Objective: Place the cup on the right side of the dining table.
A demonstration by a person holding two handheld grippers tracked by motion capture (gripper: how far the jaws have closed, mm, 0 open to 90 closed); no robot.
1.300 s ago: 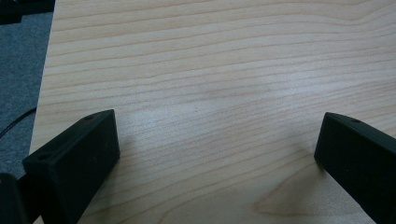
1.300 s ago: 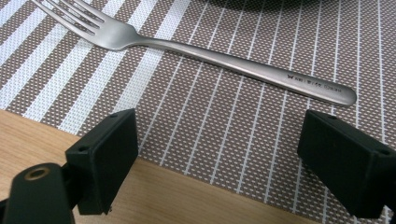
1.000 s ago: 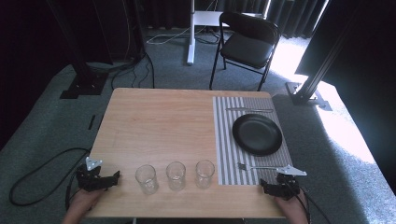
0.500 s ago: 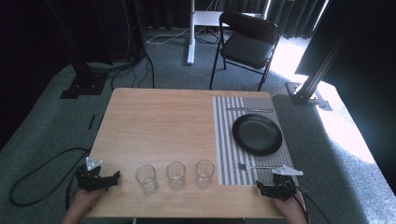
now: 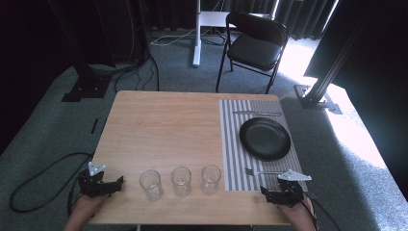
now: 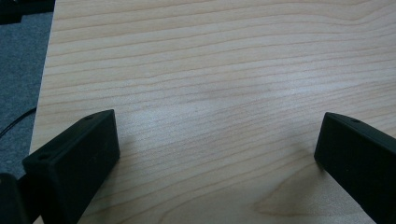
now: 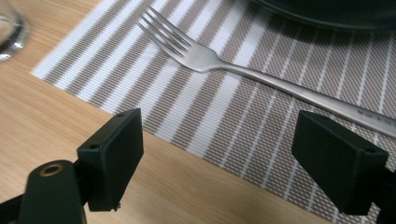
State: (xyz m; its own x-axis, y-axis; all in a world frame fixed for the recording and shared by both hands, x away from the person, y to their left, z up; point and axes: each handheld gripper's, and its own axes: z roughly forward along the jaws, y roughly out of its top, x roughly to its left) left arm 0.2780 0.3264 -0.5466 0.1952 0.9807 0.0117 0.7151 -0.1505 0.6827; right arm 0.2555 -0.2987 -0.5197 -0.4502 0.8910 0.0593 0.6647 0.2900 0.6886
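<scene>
On the counter's (image 5: 163, 130) near right corner, the right gripper (image 7: 219, 154) hovers with jaws apart just short of a fork (image 7: 243, 70) on the striped placemat (image 7: 224, 116). At near left, the left gripper (image 6: 217, 154) holds its jaws apart over bare wood.

Standing on grey carpet (image 5: 43, 125) — a wooden table (image 5: 163, 125); beyond it, a black folding chair (image 5: 255, 45) and white stand (image 5: 197, 33). Sunlight falling at right — dark curtains (image 5: 250, 7) hanging behind.

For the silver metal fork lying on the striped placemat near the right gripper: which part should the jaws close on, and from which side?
Probably the handle of the silver metal fork, just behind the neck, taken from above with the right gripper. The fork lies flat on the striped placemat, and its narrow handle fits between the open jaws better than the wide tines; the black plate sits just beyond.
</scene>
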